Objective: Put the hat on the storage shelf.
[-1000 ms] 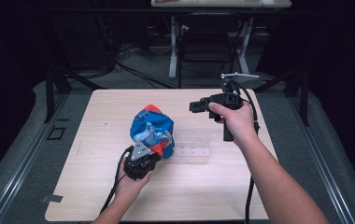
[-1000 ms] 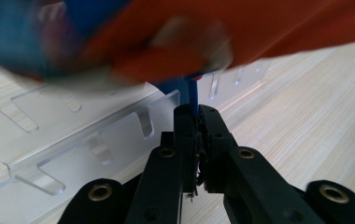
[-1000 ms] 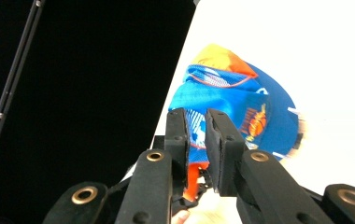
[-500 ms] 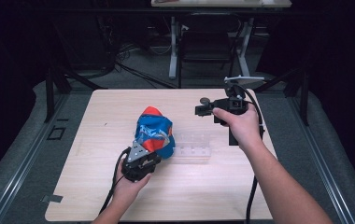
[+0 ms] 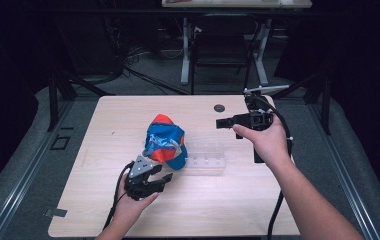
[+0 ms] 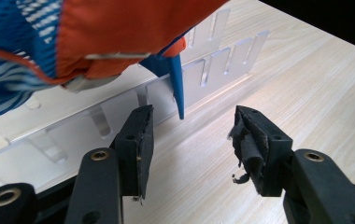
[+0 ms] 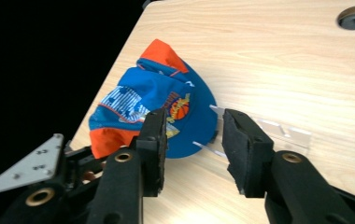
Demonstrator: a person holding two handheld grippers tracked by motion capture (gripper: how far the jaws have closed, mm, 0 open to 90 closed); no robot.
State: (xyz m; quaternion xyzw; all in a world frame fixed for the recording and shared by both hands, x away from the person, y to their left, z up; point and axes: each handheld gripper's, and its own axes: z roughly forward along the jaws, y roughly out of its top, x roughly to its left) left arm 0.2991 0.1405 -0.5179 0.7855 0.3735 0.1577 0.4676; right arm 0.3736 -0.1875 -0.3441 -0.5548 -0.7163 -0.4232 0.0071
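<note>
A blue and orange cap [image 5: 164,141] with a basketball logo lies mid-table, its brim leaning on a clear plastic slotted rack [image 5: 205,155]. My left gripper [image 5: 162,176] sits just short of the cap's near side, open. In the left gripper view its jaws [image 6: 192,121] are spread with bare wood between them; the cap [image 6: 96,32] and rack [image 6: 203,70] lie just ahead. My right gripper [image 5: 221,122] hovers right of the cap, pointing left, open. In the right gripper view it [image 7: 193,126] frames the cap [image 7: 147,102] and the rack [image 7: 283,133].
The light wooden table [image 5: 103,200] has a round cable hole [image 5: 219,107] at the back. Dark floor, cables and a table frame lie beyond the far edge. Cables trail from both grippers toward the near edge.
My left gripper has drawn back from the cap toward the near edge. The right gripper has shifted slightly nearer and to the right. The cap has barely moved.
</note>
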